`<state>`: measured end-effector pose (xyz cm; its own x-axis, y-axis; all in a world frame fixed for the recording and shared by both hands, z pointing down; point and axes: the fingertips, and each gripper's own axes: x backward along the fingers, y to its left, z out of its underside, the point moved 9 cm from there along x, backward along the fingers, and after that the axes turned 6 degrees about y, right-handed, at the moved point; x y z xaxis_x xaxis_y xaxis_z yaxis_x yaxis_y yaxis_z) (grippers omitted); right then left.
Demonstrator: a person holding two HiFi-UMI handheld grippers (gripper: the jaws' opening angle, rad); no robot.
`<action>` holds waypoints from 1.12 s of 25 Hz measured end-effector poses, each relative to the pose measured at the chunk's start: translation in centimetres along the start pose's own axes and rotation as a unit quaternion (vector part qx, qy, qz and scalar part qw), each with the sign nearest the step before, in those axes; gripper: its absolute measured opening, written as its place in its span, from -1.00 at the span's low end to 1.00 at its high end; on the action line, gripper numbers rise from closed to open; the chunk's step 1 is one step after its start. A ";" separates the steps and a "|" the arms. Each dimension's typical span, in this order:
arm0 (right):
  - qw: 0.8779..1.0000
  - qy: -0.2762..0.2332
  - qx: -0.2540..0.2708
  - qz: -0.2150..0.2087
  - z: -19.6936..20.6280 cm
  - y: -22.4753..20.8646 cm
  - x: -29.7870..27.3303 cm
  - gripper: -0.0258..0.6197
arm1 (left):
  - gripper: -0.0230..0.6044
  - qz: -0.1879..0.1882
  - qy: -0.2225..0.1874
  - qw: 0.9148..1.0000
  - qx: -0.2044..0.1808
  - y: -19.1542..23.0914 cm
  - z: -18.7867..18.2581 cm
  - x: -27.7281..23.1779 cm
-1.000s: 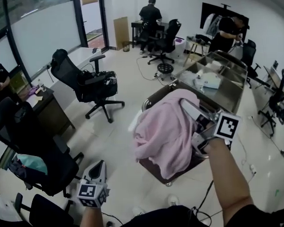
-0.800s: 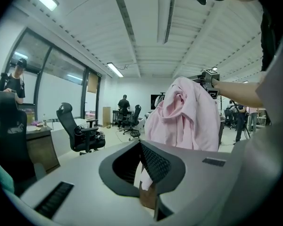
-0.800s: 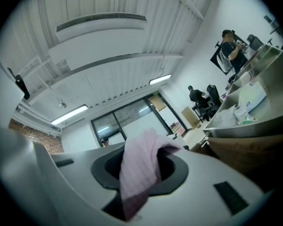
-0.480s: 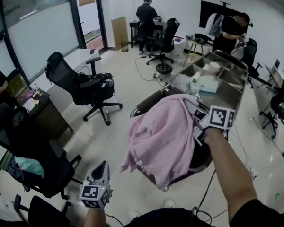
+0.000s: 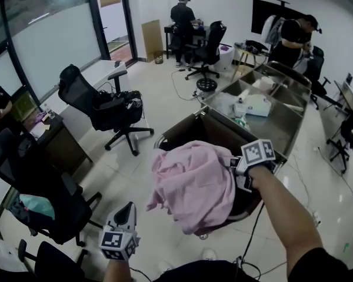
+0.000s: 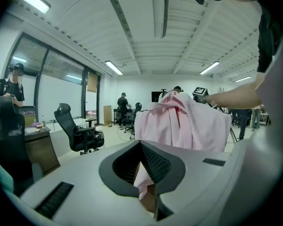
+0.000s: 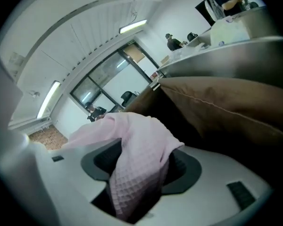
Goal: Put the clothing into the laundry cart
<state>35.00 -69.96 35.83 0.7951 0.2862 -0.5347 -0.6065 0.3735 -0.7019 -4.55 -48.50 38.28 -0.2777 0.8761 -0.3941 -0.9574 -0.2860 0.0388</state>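
Black short sleeve (image 5: 320,264) on right upper arm; black garment (image 5: 203,269) over torso. Hand-held left tongs (image 5: 126,209): pale grey shell tapering to point, rear cube (image 5: 116,242) with black-and-white square markers. Inner pads (image 6: 153,162) dark, ribbed, in dark grey recess.

A pink waffle-knit garment (image 5: 194,184) hangs bunched over the near rim of the laundry cart (image 5: 194,135). The cart, steel-framed and brown-lined, stands upright.

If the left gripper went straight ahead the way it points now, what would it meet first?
Probably the pink garment hanging over the laundry cart, dead ahead of the left gripper; depth is unclear.
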 end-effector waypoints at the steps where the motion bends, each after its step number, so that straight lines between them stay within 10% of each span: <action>1: 1.000 0.011 0.003 0.004 0.1 -0.2 0.5 0.03 | -0.93 0.001 0.000 1.000 0.001 -0.2 0.0 -0.1; 6: 0.993 0.010 0.062 0.103 -0.4 -1.2 4.4 0.72 | -0.93 0.008 -0.001 1.000 -0.011 -0.8 -0.6 -0.2; 11: 0.976 -0.089 0.137 0.142 0.0 2.1 8.6 0.71 | -0.93 0.021 -0.012 1.000 -0.017 -1.5 -1.4 -0.3; 18: 0.950 -0.094 0.262 0.143 4.4 9.9 7.0 0.67 | -0.93 0.062 -0.026 0.998 0.006 -3.6 -3.1 -1.1; 22: 0.940 -0.133 0.281 0.137 7.3 13.7 6.7 0.28 | -0.93 0.067 -0.039 0.997 -0.001 -4.3 -4.8 -0.6; 24: 0.930 -0.174 0.289 0.145 8.7 15.5 7.0 -0.60 | -0.93 0.077 -0.045 0.996 0.008 -4.8 -5.6 -0.5; 28: 0.918 -0.204 0.310 0.141 11.1 16.7 6.8 -0.86 | -0.93 0.109 -0.054 0.992 0.031 -6.3 -6.7 -0.5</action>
<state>30.27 -52.02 25.67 0.6160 0.7085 -0.3442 -0.7733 0.6273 -0.0926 2.15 -49.71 32.10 -0.4816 0.8340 -0.2694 -0.8762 -0.4510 0.1703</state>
